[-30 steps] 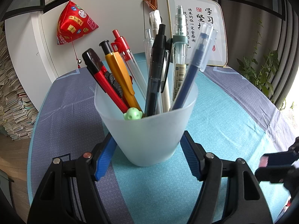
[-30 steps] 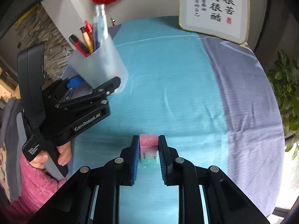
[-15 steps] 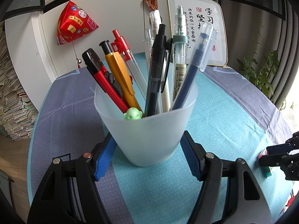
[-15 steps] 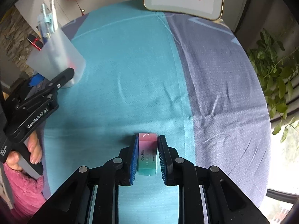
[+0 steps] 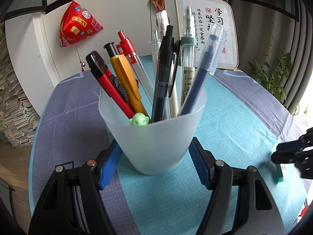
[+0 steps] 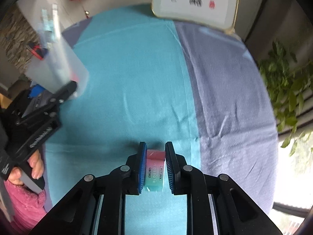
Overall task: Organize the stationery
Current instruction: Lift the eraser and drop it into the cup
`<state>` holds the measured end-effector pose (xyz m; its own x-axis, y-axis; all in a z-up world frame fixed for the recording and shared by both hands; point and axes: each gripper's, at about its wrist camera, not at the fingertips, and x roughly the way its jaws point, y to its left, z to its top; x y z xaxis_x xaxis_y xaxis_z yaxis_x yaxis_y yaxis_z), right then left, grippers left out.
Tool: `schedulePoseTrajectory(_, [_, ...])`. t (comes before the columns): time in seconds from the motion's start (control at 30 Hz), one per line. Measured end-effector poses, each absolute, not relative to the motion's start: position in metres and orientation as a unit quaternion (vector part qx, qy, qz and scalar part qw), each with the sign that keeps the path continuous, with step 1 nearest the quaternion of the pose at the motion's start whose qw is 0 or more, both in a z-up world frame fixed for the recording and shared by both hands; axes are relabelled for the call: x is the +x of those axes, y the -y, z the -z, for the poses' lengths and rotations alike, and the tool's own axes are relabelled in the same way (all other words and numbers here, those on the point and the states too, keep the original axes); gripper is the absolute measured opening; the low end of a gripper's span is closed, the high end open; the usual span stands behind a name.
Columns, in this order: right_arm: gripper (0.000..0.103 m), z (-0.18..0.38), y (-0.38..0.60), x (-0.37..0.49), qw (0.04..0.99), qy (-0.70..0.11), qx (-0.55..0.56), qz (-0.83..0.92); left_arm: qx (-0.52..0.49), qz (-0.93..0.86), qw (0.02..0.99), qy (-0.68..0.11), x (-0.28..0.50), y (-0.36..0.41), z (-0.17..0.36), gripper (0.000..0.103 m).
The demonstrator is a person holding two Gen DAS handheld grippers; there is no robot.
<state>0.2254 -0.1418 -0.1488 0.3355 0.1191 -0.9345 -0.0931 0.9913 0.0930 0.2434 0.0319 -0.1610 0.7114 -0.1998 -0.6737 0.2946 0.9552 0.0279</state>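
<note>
A frosted plastic cup (image 5: 156, 137) holding several pens (image 5: 162, 74) sits between the blue pads of my left gripper (image 5: 154, 145), which is shut on its sides. The right wrist view shows that cup (image 6: 58, 68) at the upper left, blurred, with the left gripper (image 6: 39, 121) held by a hand (image 6: 35, 166). My right gripper (image 6: 156, 146) is shut on a pink-to-green eraser (image 6: 154, 173), pointing steeply down just over the teal cloth. From the left wrist view the right gripper (image 5: 289, 152) is at the right edge, the eraser's green end (image 5: 279, 173) hanging below it.
The round table wears a teal and grey-purple cloth (image 5: 234, 117). A framed calligraphy board (image 5: 207, 29) leans at the back edge. A red pouch (image 5: 78, 25) hangs on the wall, a leafy plant (image 5: 273, 74) stands to the right, and paper stacks (image 5: 11, 107) to the left.
The right gripper, still holding the eraser, has tipped steeper and come down toward the cloth at the right. The left gripper and the cup have not moved.
</note>
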Motion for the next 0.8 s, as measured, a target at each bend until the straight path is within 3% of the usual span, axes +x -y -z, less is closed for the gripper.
schedulePoseTrajectory(0.53, [0.02,-0.002,0.104,0.223,0.905,-0.386,0.042,-0.174,0.066,0.134,0.923,-0.356,0.243,-0.032,0.161,0.068])
schedulePoseTrajectory(0.8, [0.02,-0.006,0.045,0.26,0.891,-0.395,-0.012,-0.225,0.066,0.135,0.922,-0.356,0.244,-0.032,0.161,0.068])
